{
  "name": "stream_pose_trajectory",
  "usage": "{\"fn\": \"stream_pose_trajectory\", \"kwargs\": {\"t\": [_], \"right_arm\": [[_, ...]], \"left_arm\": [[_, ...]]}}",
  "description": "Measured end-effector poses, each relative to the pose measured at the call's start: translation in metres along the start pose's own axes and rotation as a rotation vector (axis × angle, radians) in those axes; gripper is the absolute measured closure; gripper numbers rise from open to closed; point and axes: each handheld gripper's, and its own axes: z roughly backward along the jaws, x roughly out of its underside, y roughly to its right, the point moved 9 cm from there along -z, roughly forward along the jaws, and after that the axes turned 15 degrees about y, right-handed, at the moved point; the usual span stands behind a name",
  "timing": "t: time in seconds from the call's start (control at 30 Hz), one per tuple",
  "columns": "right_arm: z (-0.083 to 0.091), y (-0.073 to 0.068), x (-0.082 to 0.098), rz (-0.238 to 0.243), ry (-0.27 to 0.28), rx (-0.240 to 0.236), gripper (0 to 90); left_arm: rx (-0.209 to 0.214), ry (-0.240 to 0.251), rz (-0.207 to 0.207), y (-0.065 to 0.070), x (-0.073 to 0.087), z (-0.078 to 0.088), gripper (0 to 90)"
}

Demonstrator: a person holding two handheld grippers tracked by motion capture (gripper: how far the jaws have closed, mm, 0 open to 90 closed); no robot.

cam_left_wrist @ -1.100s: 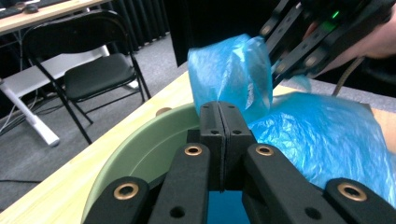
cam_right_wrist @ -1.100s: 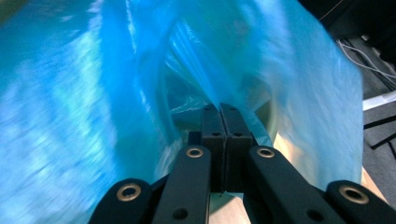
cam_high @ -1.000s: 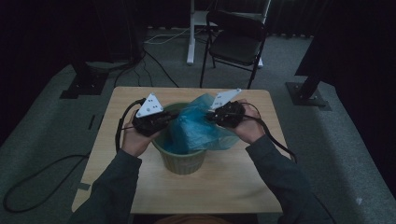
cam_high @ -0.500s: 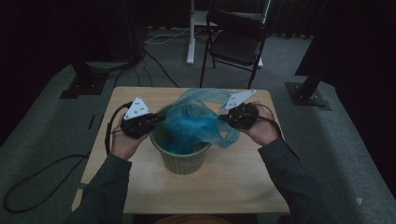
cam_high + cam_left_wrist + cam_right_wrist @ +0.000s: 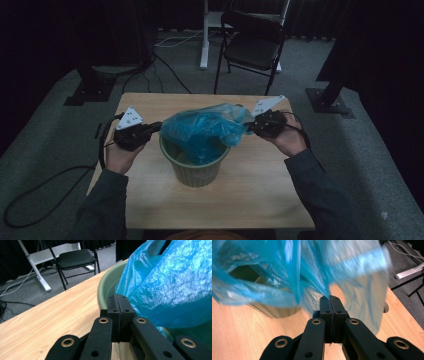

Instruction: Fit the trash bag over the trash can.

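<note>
At centre frame, the blue bag (image 5: 202,131) hangs over the green bin (image 5: 194,169); my left gripper (image 5: 155,127) and right gripper (image 5: 251,128) are clamped on its edges. I judge this the spreading step. Next, draw the mouth down over the rim.

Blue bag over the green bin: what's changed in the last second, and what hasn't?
Both hands drew apart: the left gripper went left and a little lower, the right gripper went right, stretching the blue bag wide over the green bin. Both stayed clamped on the bag's edges. The bin and table have not moved.
</note>
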Motion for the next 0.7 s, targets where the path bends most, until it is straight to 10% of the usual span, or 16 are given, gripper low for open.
{"fn": "stream_pose_trajectory", "kwargs": {"t": [0.27,0.7], "right_arm": [[0.001,0.0,0.0,-0.023,0.009,-0.01,90.0],[-0.019,-0.037,0.012,-0.031,-0.017,-0.189,89.4]], "left_arm": [[-0.019,-0.017,0.016,-0.006,0.01,0.001,89.6],[0.007,-0.053,0.064,0.001,0.036,0.001,89.6]]}}
